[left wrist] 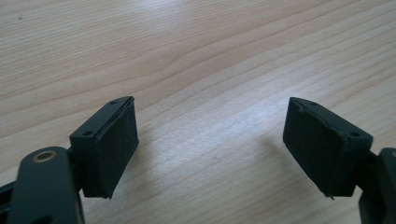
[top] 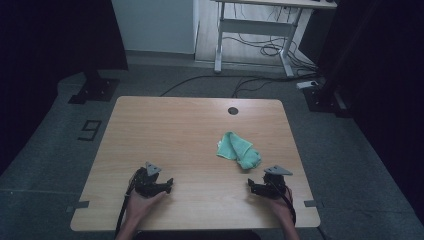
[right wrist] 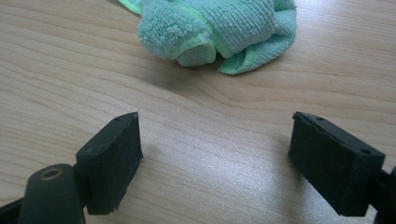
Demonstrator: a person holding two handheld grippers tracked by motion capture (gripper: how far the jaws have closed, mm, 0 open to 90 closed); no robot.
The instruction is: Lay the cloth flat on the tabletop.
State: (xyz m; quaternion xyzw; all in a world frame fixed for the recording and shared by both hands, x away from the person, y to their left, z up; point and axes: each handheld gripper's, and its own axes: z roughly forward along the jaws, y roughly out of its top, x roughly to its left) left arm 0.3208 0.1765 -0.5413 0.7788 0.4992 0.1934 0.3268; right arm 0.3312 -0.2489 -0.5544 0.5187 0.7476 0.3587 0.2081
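Microfibre cloth point(right wrist: 219, 32), green, crumpled on the tabletop point(top: 165, 130) just ahead of our right tongs point(right wrist: 215, 163): we judge it soft, light; pinch a raised fold. Both tongs spread, left tongs point(left wrist: 210, 149) well apart.

Cloth point(top: 238, 149): mint green, paler green edging. Worktop point(top: 175, 130): light wood grain, with a black round grommet point(top: 233, 111). Both tools' jaws black.

fluffy terry cloth point(right wrist: 219, 28), matt wood-grain table point(right wrist: 70, 84)

Crumpled green cloth point(top: 238, 150) on wooden table point(top: 175, 130), near right claw point(top: 256, 186).
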